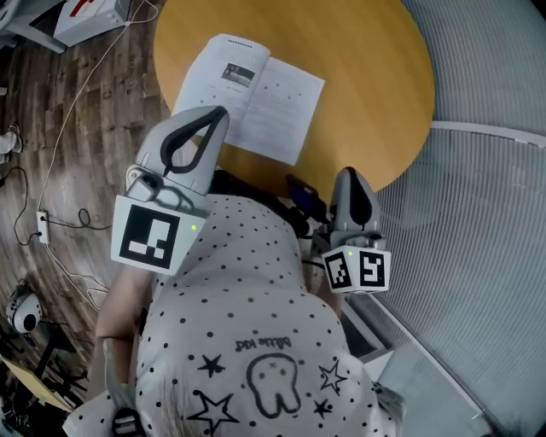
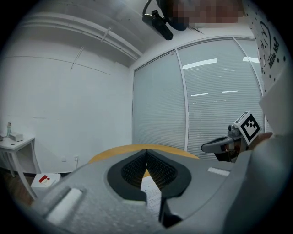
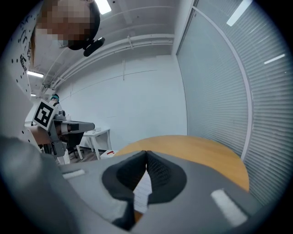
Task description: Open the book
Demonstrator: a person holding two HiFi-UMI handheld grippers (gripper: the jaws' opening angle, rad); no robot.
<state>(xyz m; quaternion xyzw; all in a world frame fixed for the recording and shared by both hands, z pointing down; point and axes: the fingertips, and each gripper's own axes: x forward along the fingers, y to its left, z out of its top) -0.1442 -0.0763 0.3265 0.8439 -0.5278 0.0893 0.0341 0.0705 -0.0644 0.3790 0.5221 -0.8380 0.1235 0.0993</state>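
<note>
The book (image 1: 249,96) lies open and flat on the round wooden table (image 1: 375,85), white printed pages up, near the table's front-left edge. My left gripper (image 1: 218,113) hovers over the book's near edge with its jaws shut and nothing between them. My right gripper (image 1: 345,174) is shut and empty too, at the table's near edge, to the right of the book. In the left gripper view the closed jaws meet at the left gripper (image 2: 146,151), with a page (image 2: 153,192) showing below. The right gripper view shows the right gripper (image 3: 146,153) shut above a page (image 3: 143,192).
A person's dotted shirt (image 1: 247,324) fills the lower head view. On the wooden floor at the left lie cables, a power strip (image 1: 41,224) and a white box (image 1: 90,17). A blind-covered glass wall (image 1: 486,213) runs along the right. A white side table (image 2: 16,142) stands by the far wall.
</note>
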